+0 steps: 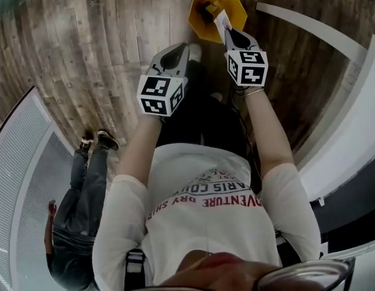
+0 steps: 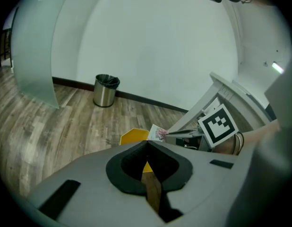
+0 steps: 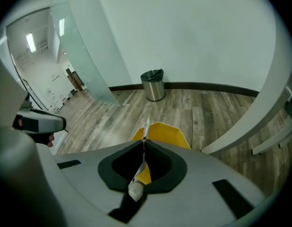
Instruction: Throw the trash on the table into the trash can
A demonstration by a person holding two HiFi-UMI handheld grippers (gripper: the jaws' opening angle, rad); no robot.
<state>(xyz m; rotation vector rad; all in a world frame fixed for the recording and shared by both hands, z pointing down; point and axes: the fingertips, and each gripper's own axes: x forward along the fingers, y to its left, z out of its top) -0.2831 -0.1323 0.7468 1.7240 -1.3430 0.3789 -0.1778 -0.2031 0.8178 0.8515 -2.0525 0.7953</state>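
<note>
1. Drop step in hand: the right gripper [image 1: 229,34], its jaws pinched on a thin printed wrapper [image 1: 222,22], hangs it over the yellow trash can [image 1: 199,29], which stands at 12 o'clock from the person's chest. The wrapper sits above the can's 5 o'clock edge and is not yet inside.
2. The left gripper [image 1: 182,48], at 9 o'clock of the right one, has its jaws pressed together tip to tip with nothing between them. Only floor and a patch of yellow show through the slit behind the tips.
3. Next move, as a judgement: carry the wrapper toward the middle of the can's mouth, then spread the right jaws. Such a light sheet may cling to a pad or drift past the rim.
4. Materials and shapes:
   - The wrapper is flat and flimsy, a thin blade seen edge-on in the right gripper view, with a pale rolled end back in the jaws' throat.
   - The can is hard, many-sided and bright yellow, with something dark inside.
   - The plank floor [image 1: 84,53] is grey-brown wood grain.
   - A round steel bin [image 3: 153,84] with a dark liner stands by the wall at 12 o'clock, well apart.
   - A second person [image 1: 84,187] in jeans stands at 8 o'clock.
</note>
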